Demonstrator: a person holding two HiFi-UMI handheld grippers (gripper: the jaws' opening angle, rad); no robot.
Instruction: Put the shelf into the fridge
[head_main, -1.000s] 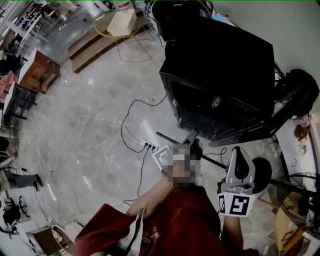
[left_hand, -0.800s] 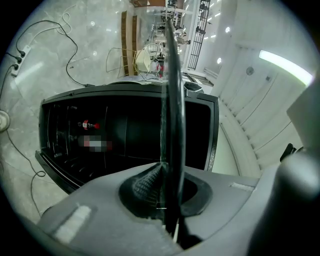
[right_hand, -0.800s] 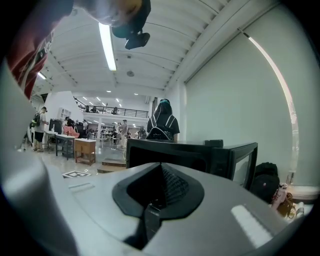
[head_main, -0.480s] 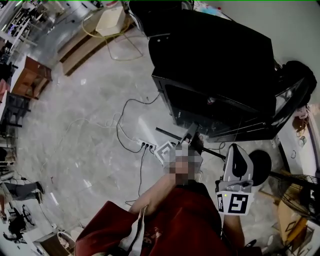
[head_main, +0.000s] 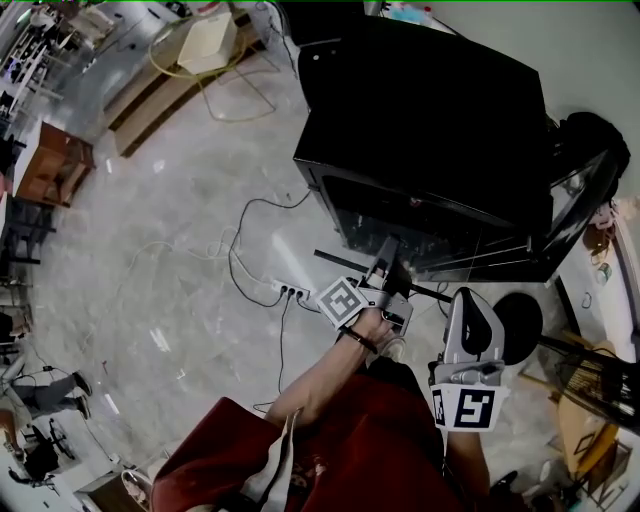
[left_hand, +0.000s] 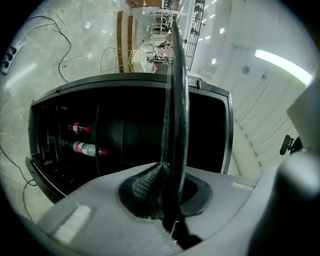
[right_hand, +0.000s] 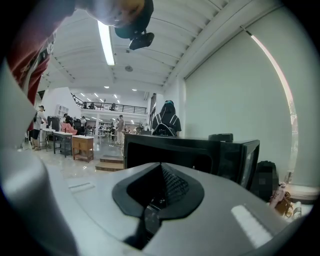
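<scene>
My left tool (left_hand: 169, 180) has carried the shelf (left_hand: 177, 90) a little nearer the fridge (head_main: 430, 110), whose open front now sits closer ahead of me in the head view; my right tool (right_hand: 161, 190) has barely shifted. The left tool is clamped tight on the shelf, pads pressing both faces near one edge; the shelf runs edge-on straight out from the grip, in the air just short of the opening and not yet inside. The right tool hangs beside me with its jaws together and nothing between them. Two bottles (left_hand: 86, 148) lie deep in the dark cabinet, off to one side of where the shelf points.

I judge the shelf thin, flat and stiff, light enough for one grip, but long enough to lever and twist against the pads; whether it is glass or wire I cannot quite tell from this edge-on look, so I would treat it as breakable. Holding one rim alone feels marginal; the right tool could take the opposite rim to level it for the side rails.
</scene>
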